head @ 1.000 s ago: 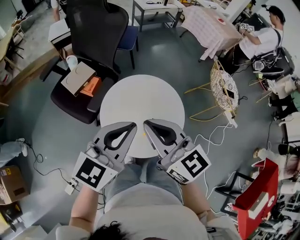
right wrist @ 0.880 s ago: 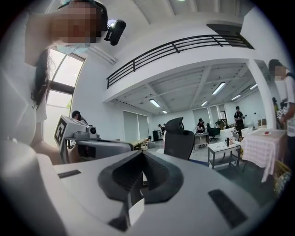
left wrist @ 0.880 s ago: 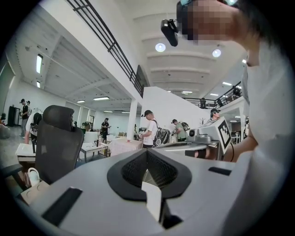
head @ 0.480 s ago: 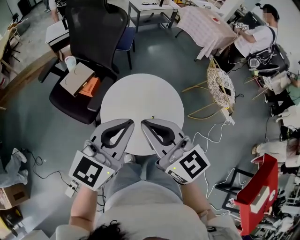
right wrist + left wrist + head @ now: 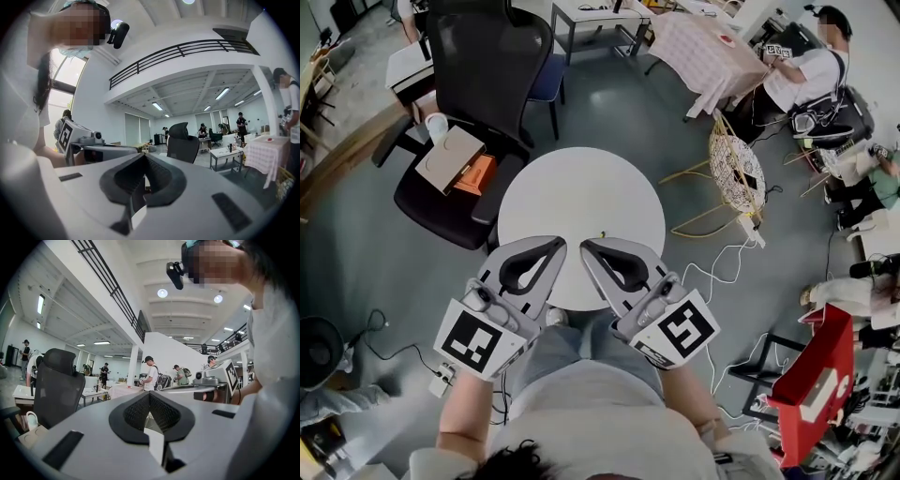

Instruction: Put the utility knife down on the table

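- A large open workroom with a grey floor; other people stand and sit at desks far back, and one sits by a table under a pink checked cloth.
- In the middle stands a round white bench, its top almost bare.
- One tiny yellowish speck lies on the bench near its front edge, just beyond the right gripper's tip. It is too small to tell what it is, so I cannot say that it is the utility knife, and no view shows a knife clearly.
- The left gripper, grey with black pads and a square-marker cube at its rear, is held over the bench's near edge, pointing forward and inward.
- Its own view shows the jaws brought together at the tip, with nothing clamped between the ribbed pads.
- The right gripper mirrors it, so the two tips are near each other but apart.
- Its own view shows the jaws likewise closed tip to tip and holding nothing.
- Behind the bench on the left is a black mesh-backed office chair. On its seat lie a flat brown cardboard box and an orange object partly under it, with a white mug beside them.
- To the right of the bench stands a gold wire-frame chair with a woven round seat, with white cables trailing on the floor by it.
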A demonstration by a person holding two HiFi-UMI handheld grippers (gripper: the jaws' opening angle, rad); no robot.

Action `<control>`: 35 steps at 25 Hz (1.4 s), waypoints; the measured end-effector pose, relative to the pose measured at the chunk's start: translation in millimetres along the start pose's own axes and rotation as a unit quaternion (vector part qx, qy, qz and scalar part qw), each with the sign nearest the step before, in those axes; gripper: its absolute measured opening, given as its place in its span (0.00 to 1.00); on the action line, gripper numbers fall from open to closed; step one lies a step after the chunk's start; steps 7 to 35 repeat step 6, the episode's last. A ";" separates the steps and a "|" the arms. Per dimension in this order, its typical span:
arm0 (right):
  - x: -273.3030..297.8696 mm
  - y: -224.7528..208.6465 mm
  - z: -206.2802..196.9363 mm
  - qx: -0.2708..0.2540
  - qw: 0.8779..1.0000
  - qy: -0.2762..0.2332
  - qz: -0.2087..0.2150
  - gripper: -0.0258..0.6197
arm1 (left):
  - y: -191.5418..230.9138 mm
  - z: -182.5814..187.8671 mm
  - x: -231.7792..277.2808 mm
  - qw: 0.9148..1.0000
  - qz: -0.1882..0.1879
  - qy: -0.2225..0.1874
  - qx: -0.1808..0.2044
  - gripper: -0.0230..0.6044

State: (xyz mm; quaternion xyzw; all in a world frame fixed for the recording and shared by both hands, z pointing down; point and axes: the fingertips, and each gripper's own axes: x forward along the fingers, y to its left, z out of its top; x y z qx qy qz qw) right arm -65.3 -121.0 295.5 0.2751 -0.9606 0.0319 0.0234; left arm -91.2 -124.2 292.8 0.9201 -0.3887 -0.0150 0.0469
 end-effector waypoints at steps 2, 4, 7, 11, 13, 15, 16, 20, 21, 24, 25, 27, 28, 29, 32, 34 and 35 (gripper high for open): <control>-0.3 -1.4 0.6 -0.001 1.000 0.000 -0.001 0.05 | 0.8 1.8 2.2 1.000 0.001 0.002 0.000 0.05; -1.2 -3.6 0.3 -0.002 1.000 0.001 -0.001 0.05 | 1.4 2.2 4.9 1.000 0.004 0.006 0.000 0.05; -1.9 -5.7 -0.3 -0.002 1.000 0.002 -0.002 0.05 | 1.7 2.0 7.4 1.000 0.004 0.007 0.001 0.05; -1.9 -5.7 -0.3 -0.002 1.000 0.002 -0.002 0.05 | 1.7 2.0 7.4 1.000 0.004 0.007 0.001 0.05; -1.9 -5.7 -0.3 -0.002 1.000 0.002 -0.002 0.05 | 1.7 2.0 7.4 1.000 0.004 0.007 0.001 0.05; -1.9 -5.7 -0.3 -0.002 1.000 0.002 -0.002 0.05 | 1.7 2.0 7.4 1.000 0.004 0.007 0.001 0.05; -1.9 -5.7 -0.3 -0.002 1.000 0.002 -0.002 0.05 | 1.7 2.0 7.4 1.000 0.004 0.007 0.001 0.05; -1.9 -5.7 -0.3 -0.002 1.000 0.002 -0.002 0.05 | 1.7 2.0 7.4 1.000 0.004 0.007 0.001 0.05; -1.9 -5.7 -0.3 -0.002 1.000 0.002 -0.002 0.05 | 1.7 2.0 7.4 1.000 0.004 0.007 0.001 0.05; -1.9 -5.7 -0.3 -0.002 1.000 0.002 -0.002 0.05 | 1.7 2.0 7.4 1.000 0.004 0.007 0.001 0.05; -1.9 -5.7 -0.3 -0.002 1.000 0.002 -0.002 0.05 | 1.7 2.0 7.4 1.000 0.004 0.007 0.001 0.05; -1.9 -5.7 -0.3 -0.002 1.000 0.002 -0.002 0.05 | 1.7 2.0 7.4 1.000 0.004 0.007 0.001 0.05; -1.9 -5.7 -0.3 -0.002 1.000 0.002 -0.002 0.05 | 1.7 2.0 7.4 1.000 0.004 0.007 0.001 0.05; -1.9 -5.7 -0.3 -0.002 1.000 0.002 -0.002 0.05 | 1.7 2.0 7.4 1.000 0.004 0.007 0.001 0.05; -1.9 -5.7 -0.3 -0.002 1.000 0.002 -0.002 0.05 | 1.7 2.0 7.4 1.000 0.004 0.007 0.001 0.05; -1.9 -5.7 -0.3 -0.002 1.000 0.002 -0.002 0.05 | 1.7 2.0 7.4 1.000 0.004 0.007 0.001 0.05; -1.9 -5.7 -0.3 -0.002 1.000 0.002 -0.002 0.05 | 1.7 2.0 7.4 1.000 0.004 0.007 0.001 0.05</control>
